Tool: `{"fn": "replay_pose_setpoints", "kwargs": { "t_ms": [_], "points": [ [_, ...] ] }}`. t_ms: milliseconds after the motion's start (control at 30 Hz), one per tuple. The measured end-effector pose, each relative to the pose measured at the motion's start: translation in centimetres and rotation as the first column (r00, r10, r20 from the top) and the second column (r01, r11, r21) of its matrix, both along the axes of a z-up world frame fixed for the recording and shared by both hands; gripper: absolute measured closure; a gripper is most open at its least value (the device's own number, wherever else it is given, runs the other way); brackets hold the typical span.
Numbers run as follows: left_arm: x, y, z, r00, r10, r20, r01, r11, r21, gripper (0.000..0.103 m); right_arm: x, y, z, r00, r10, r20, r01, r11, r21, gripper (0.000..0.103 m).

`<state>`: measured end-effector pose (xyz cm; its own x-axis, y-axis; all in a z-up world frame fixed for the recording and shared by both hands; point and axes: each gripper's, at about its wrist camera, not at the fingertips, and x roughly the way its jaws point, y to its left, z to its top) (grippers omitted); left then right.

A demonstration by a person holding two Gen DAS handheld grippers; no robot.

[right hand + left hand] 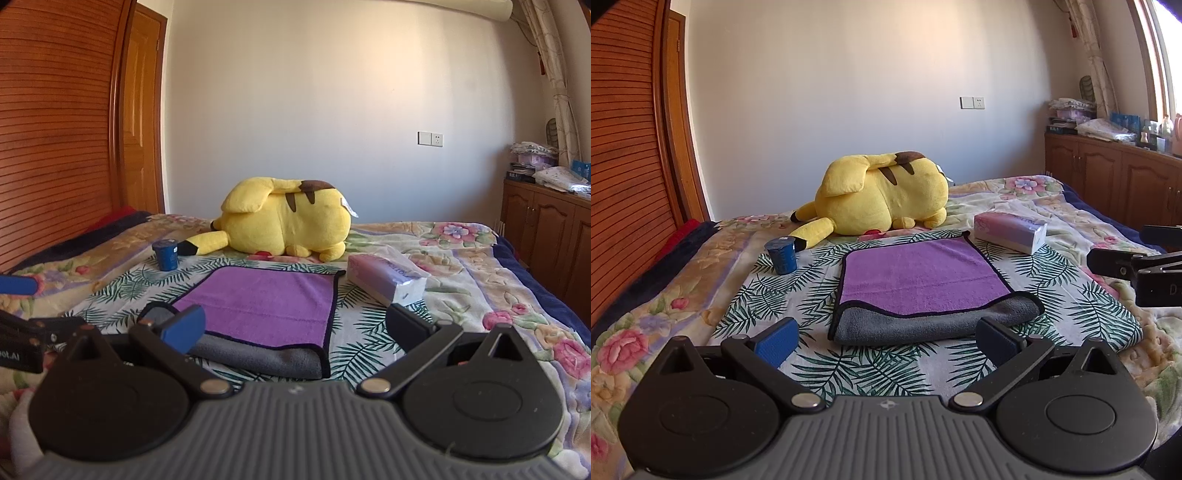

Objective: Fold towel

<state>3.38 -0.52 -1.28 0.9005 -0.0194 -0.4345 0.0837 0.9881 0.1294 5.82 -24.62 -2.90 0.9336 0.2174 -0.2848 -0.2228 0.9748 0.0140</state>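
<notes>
A towel, purple on top and grey underneath with a dark hem, lies folded over on a leaf-print cloth on the bed. Its grey fold faces me. My left gripper is open and empty, just in front of the towel's near edge. My right gripper is open and empty, over the towel's near right corner. The right gripper also shows at the right edge of the left wrist view. The left gripper shows at the left edge of the right wrist view.
A yellow plush toy lies behind the towel. A blue cup stands at the back left. A tissue pack lies at the back right. A wooden wardrobe is on the left, cabinets on the right.
</notes>
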Motion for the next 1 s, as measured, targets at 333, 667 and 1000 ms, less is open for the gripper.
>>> {"fn": "replay_pose_setpoints", "kwargs": {
  "t_ms": [333, 667, 1000],
  "points": [
    [2.2, 0.3, 0.2, 1.000, -0.009, -0.012, 0.009, 1.000, 0.020, 0.016, 2.0, 0.5, -0.4, 0.999, 0.007, -0.031, -0.007, 1.000, -0.007, 0.000],
    [4.4, 0.4, -0.2, 0.999, -0.011, -0.052, 0.013, 0.999, 0.029, 0.016, 3.7, 1.2, -0.9, 0.998, 0.035, -0.059, -0.036, 0.999, -0.022, 0.000],
    [7.1, 1.1, -1.1, 0.996, -0.014, -0.086, 0.018, 0.999, 0.046, 0.016, 6.4, 1.6, -1.6, 0.993, 0.051, -0.106, -0.056, 0.998, -0.041, 0.000]
  ]
}}
